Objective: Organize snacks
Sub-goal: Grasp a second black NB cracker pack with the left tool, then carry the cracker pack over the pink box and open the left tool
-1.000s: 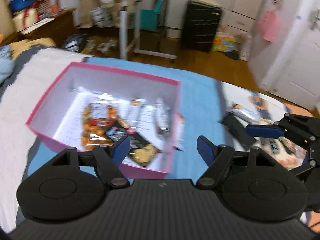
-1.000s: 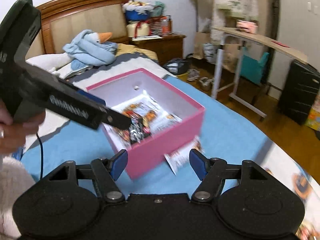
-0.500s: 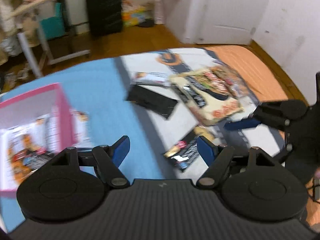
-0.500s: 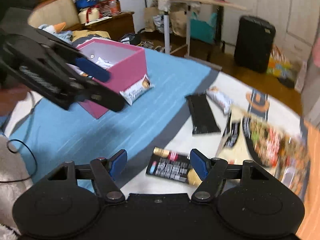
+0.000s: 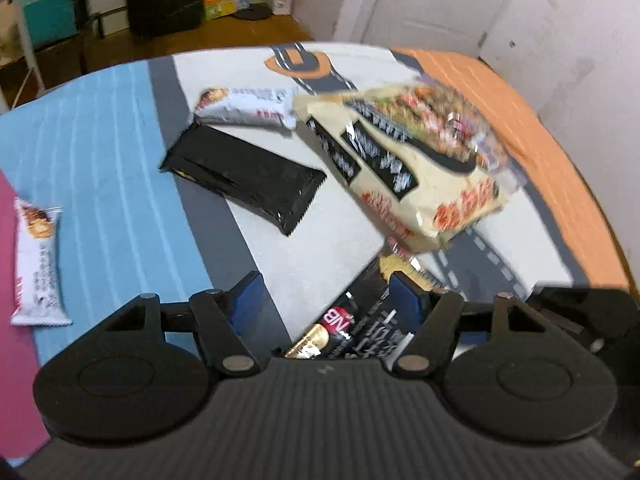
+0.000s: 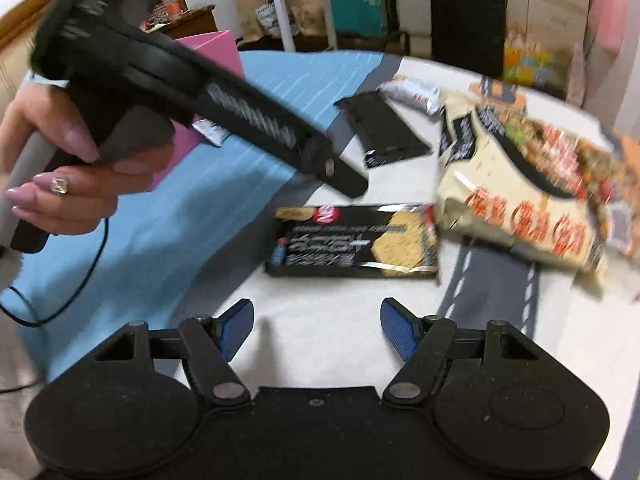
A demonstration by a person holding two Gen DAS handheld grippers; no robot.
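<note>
Left wrist view, left to right. My left gripper (image 5: 324, 300) has its jaws apart; they have just been closing a little, and the pads press on nothing. Far left of them, the pink box (image 5: 12, 320) with a white snack bar (image 5: 38, 256) against it. Ahead, slightly left, the black packet (image 5: 244, 178); beyond it a second white snack bar (image 5: 248, 108). Between the fingertips and partly beneath the right one, the black cracker pack (image 5: 360, 332). Ahead right, the large cream bag (image 5: 404, 160).

Right wrist view. My right gripper (image 6: 316, 328) stands open and empty over bare bedspread (image 6: 320, 300). The cracker pack lies straight ahead of it, the cream bag ahead right.
</note>
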